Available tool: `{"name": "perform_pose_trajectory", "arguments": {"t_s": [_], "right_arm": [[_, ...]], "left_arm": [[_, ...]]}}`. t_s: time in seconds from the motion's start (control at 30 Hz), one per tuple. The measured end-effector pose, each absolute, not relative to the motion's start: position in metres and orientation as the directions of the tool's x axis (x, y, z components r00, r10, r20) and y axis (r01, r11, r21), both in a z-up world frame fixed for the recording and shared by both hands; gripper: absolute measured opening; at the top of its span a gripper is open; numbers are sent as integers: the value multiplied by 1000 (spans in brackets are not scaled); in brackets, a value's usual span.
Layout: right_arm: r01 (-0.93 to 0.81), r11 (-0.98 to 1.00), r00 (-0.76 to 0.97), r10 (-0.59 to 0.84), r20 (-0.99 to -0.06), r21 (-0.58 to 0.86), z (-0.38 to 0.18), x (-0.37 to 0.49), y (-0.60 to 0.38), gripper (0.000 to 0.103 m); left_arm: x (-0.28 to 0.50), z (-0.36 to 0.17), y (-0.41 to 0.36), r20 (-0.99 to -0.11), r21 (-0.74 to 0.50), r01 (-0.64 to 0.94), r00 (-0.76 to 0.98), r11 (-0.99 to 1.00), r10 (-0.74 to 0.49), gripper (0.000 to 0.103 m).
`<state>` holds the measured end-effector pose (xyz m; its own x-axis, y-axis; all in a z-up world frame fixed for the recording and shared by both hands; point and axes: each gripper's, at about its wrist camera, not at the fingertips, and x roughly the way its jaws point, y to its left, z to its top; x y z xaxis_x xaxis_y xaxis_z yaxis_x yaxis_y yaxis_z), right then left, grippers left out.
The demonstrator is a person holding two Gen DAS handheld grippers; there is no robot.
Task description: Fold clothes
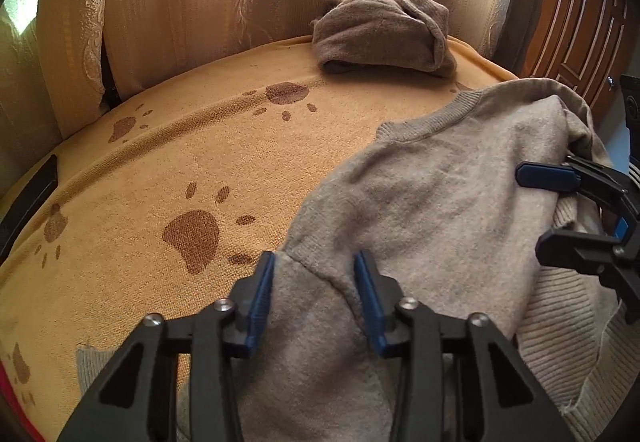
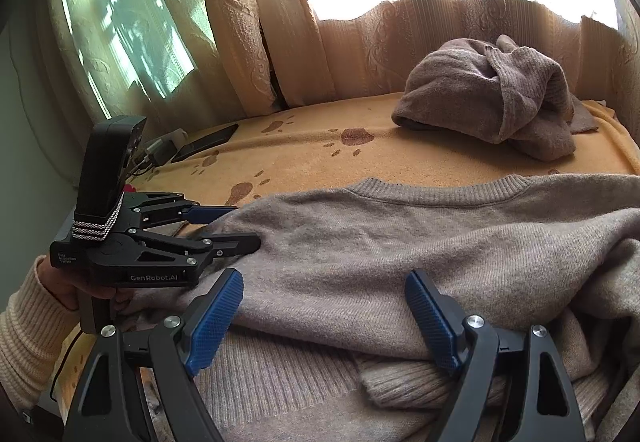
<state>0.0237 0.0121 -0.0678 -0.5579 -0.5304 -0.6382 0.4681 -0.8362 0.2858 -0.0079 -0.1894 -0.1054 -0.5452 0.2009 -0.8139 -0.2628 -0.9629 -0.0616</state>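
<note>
A beige knit sweater (image 1: 440,194) lies spread on the bed, neckline toward the curtains and its right side folded over. My left gripper (image 1: 316,298) is open, and its blue pads straddle the shoulder seam at the sweater's left edge. From the right wrist view the left gripper (image 2: 236,228) has one finger over the sweater (image 2: 400,242) and one behind its edge. My right gripper (image 2: 324,322) stands wide open over the sweater's lower folded layers and ribbed hem. In the left wrist view the right gripper (image 1: 556,212) sits open at the folded right side.
An orange blanket with brown paw prints (image 1: 200,162) covers the bed. A bundled brown garment (image 1: 380,38) sits at the far edge by the curtains (image 1: 132,2). A dark phone (image 2: 204,148) and cables lie at the far left. A wooden door (image 1: 572,26) stands on the right.
</note>
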Motion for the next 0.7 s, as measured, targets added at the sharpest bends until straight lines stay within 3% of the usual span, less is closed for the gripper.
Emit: {"name": "perform_pose_trajectory", "arguments": {"t_s": [0.13,0.5,0.7], "right_arm": [[452,-840,-588,-534,-608,301,-62,26,22,85],[408,-845,-666,-534,-521,346,-44,34,50,85],[194,-951,-799,-296,-523,241,-8,27,124,88]], "left_arm": [[-2,-103,-188,-806,-76,-228,-558,-971,194,15],[51,-55,-185,-642,-117,-152,-743,-981,192,14],[63,-43,-192,-607,-144,-154,-766,-978,210,14]]}}
